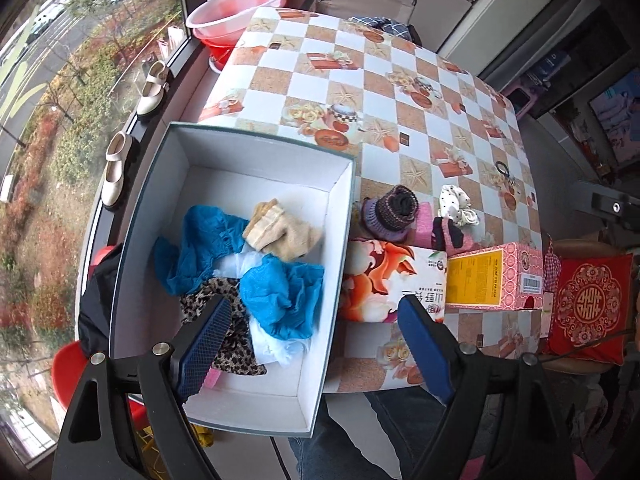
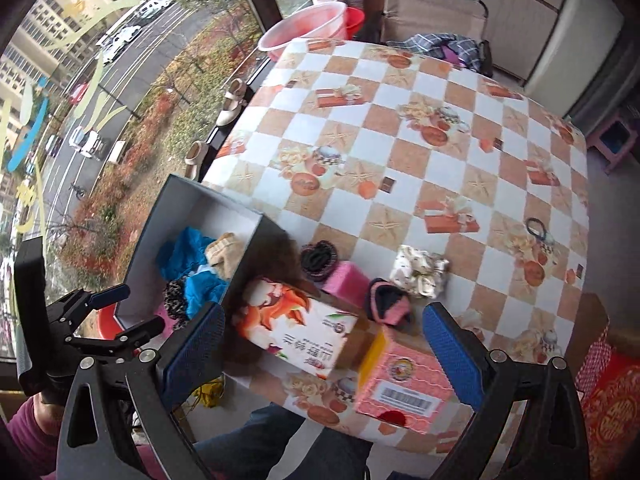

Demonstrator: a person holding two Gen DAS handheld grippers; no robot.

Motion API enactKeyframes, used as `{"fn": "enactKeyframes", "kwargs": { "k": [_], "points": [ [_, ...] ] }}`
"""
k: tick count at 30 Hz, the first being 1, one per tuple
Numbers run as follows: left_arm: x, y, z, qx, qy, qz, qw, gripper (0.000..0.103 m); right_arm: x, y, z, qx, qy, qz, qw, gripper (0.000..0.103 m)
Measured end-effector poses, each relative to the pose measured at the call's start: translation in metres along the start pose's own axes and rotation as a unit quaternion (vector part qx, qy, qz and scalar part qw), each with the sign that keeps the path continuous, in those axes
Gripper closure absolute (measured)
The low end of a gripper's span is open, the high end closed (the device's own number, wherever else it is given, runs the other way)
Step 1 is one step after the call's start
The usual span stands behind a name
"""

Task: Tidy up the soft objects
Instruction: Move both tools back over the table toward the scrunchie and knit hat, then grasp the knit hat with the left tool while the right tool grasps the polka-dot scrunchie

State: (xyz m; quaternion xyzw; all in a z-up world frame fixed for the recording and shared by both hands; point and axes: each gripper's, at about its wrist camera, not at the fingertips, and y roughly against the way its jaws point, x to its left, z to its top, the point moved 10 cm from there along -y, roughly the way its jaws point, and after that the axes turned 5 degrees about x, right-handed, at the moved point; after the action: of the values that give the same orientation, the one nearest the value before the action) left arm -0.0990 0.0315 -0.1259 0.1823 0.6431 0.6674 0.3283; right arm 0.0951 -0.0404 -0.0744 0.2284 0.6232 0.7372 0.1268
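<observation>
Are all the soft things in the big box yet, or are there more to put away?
Partly done. The box already holds blue cloth, a beige sock and a leopard-print piece. Both grippers are open and empty. Still on the table: a purple knit roll, pink-and-black socks and a spotted scrunchie.

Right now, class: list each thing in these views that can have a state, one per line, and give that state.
Left tool: open, holding nothing.
Right tool: open, holding nothing.
White box: lidless, partly filled with soft items.
Blue cloth: crumpled, in the box.
Beige sock: folded, in the box.
Leopard cloth: bunched, in the box.
Knit roll: rolled, on the table.
Spotted cloth: bunched, on the table.
</observation>
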Motion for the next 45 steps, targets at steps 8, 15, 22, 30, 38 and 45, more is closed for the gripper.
{"fn": "enactKeyframes", "kwargs": {
  "k": [8, 15, 22, 30, 38, 45],
  "points": [
    [-0.052, -0.021, 0.025, 0.025, -0.054, 0.017, 0.9981, 0.016, -0.103, -0.034, -0.014, 0.046, -0.087, 0.005, 0.995, 0.001],
    [-0.09, -0.069, 0.042, 0.075, -0.087, 0.04, 0.9926, 0.015, -0.123, -0.108, -0.009, 0.124, -0.043, 0.023, 0.991, 0.001],
    [-0.105, -0.122, 0.056, 0.126, -0.088, 0.049, 0.9869, 0.016, -0.109, -0.182, 0.002, 0.188, 0.06, 0.02, 0.98, 0.001],
    [-0.119, -0.175, 0.068, 0.183, -0.072, 0.04, 0.9796, 0.015, -0.168, -0.219, 0.016, 0.174, 0.025, -0.086, 0.981, 0.001],
    [-0.122, -0.212, 0.087, 0.224, -0.05, 0.03, 0.973, 0.016, -0.246, -0.196, -0.003, 0.15, -0.07, -0.085, 0.982, 0.001],
    [-0.148, -0.203, 0.172, 0.141, -0.067, 0.016, 0.9876, 0.016, -0.29, -0.174, -0.021, 0.117, -0.144, -0.086, 0.979, 0.001]
  ]
}}
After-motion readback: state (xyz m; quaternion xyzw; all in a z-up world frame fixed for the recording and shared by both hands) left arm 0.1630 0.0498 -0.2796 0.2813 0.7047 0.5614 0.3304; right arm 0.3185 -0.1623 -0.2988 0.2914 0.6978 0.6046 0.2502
